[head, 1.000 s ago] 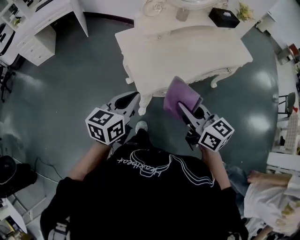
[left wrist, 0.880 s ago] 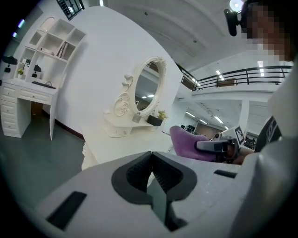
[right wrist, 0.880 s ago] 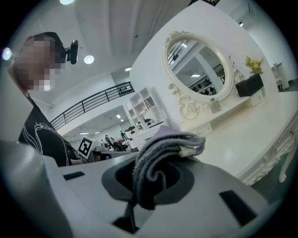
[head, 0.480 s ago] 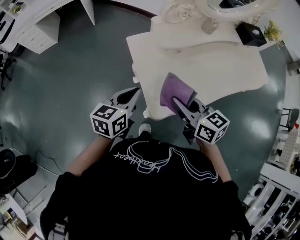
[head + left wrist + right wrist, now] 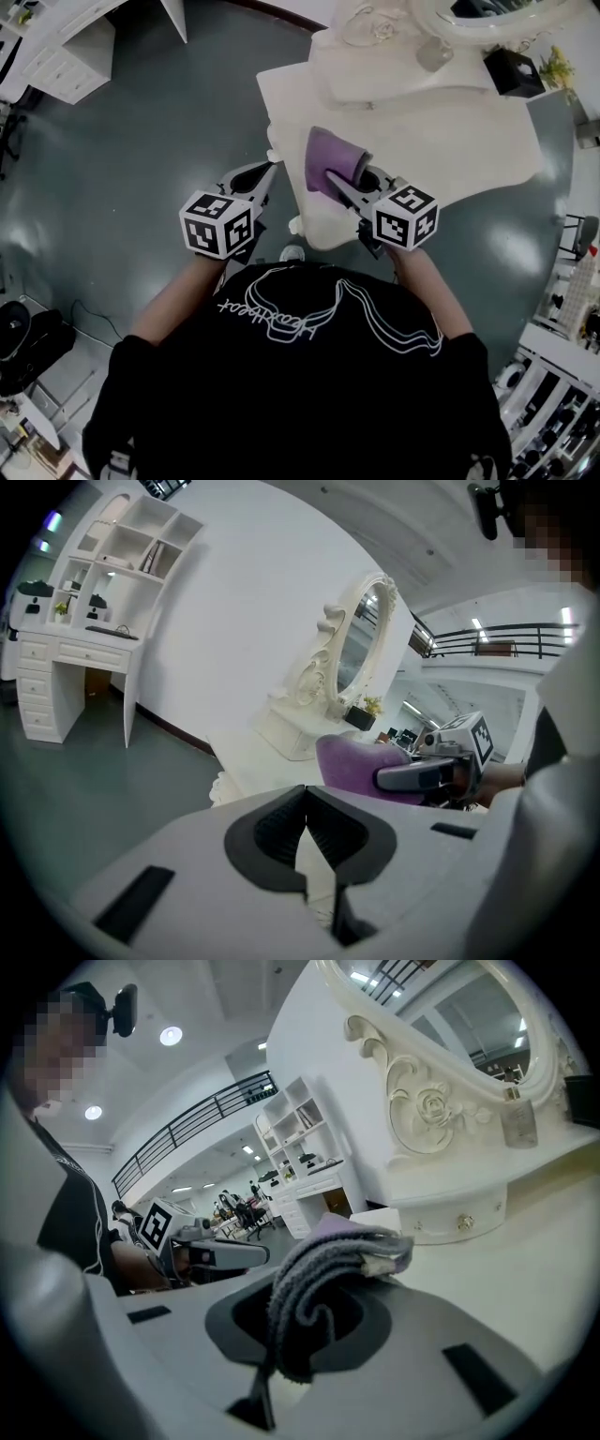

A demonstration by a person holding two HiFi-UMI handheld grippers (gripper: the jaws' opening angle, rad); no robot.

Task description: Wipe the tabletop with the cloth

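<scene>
A folded purple cloth (image 5: pixel 330 161) hangs over the near left corner of the cream tabletop (image 5: pixel 441 141). My right gripper (image 5: pixel 336 180) is shut on that cloth, whose grey-purple fold (image 5: pixel 319 1279) fills its jaws in the right gripper view. The cloth (image 5: pixel 361 766) also shows in the left gripper view, to the right. My left gripper (image 5: pixel 270 173) hovers just left of the table's edge, over the floor. Its jaws are shut with nothing between them (image 5: pixel 305 829).
An ornate mirror (image 5: pixel 487 14) and its drawer base (image 5: pixel 394 70) stand at the table's back. A small black box with flowers (image 5: pixel 514 70) sits at the back right. White desks (image 5: pixel 56 47) stand far left across the grey floor (image 5: pixel 141 141).
The table has come closer under me. My right gripper has carried the cloth forward and left, over the table's near corner. The left gripper kept its place beside it.
</scene>
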